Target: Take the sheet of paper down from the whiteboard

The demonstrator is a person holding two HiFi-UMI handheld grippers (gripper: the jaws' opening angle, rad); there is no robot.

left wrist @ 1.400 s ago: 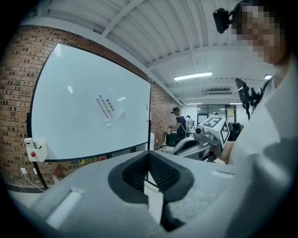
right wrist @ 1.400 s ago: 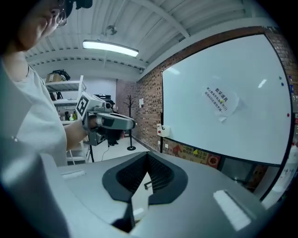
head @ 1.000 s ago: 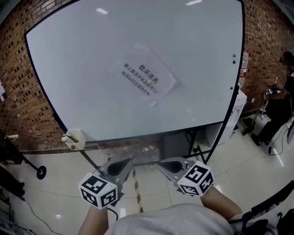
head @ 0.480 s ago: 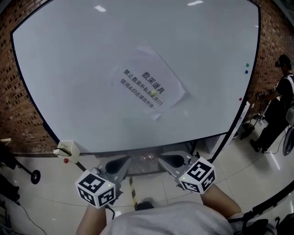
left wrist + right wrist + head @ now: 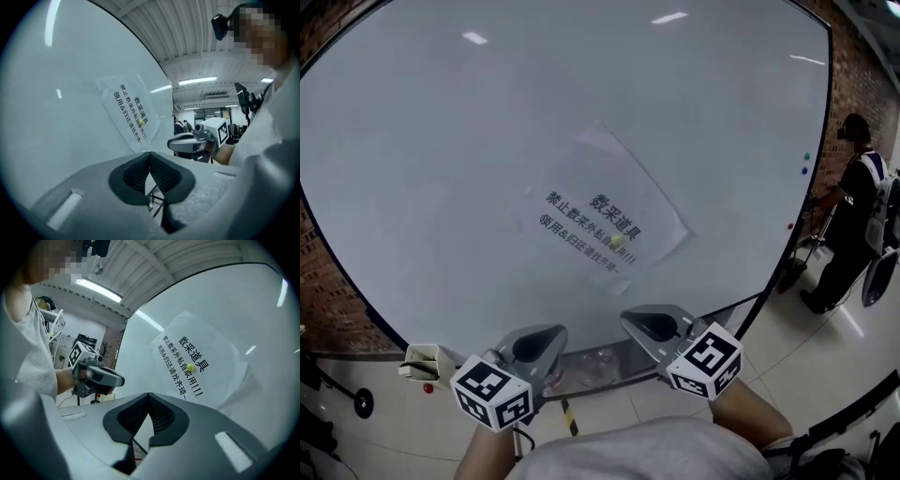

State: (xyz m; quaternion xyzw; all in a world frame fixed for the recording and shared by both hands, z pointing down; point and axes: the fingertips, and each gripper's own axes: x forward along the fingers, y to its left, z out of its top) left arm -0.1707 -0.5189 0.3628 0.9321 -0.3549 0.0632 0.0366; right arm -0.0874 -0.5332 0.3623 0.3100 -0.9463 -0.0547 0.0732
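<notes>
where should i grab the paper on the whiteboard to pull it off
Pinch the sheet of paper at its lower right edge, which looks creased and lifted off the whiteboard, coming up from below with the right claw, now shut. The yellow magnet pins its flat middle, so nothing to pinch there.

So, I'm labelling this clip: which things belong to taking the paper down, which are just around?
Job: white printed sheet of paper, small yellow magnet pinning it, large whiteboard, left gripper, right gripper.
Just around: small coloured magnets at board's edge, white plastic holder.
</notes>
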